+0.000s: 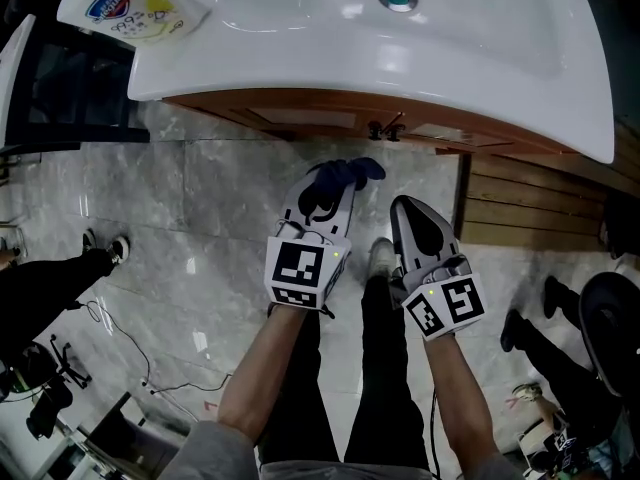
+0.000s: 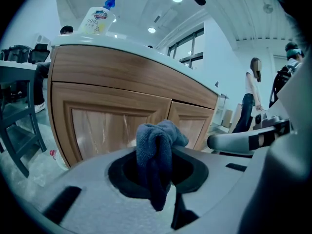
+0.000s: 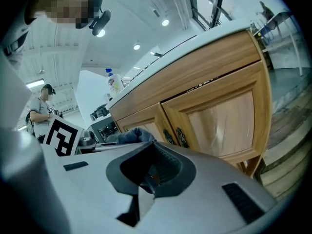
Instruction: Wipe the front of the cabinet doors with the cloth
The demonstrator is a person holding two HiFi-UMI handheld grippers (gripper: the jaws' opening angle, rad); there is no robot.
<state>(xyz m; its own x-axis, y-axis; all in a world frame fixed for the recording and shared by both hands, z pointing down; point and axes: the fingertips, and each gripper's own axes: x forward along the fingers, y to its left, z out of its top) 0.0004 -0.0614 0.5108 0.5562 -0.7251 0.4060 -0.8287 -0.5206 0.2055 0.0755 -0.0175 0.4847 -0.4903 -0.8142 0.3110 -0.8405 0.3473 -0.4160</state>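
A dark blue cloth (image 1: 352, 173) is bunched between the jaws of my left gripper (image 1: 335, 186), which is shut on it. It is held just short of the wooden cabinet doors (image 1: 300, 118) under the white sink top (image 1: 480, 58). In the left gripper view the cloth (image 2: 157, 145) stands up before the left door (image 2: 109, 126) and the right door (image 2: 187, 117), apart from both. My right gripper (image 1: 410, 210) hangs beside it, shut and empty. In its view the right door (image 3: 222, 121), dark handles (image 3: 174, 136) and the cloth (image 3: 130, 135) show.
A soap bottle (image 1: 135, 8) lies on the counter's left end. A dark chair (image 2: 17, 126) stands left of the cabinet and a slatted wooden panel (image 1: 530, 203) to its right. Other people's feet (image 1: 105, 248) and cables (image 1: 150, 368) are on the marble floor.
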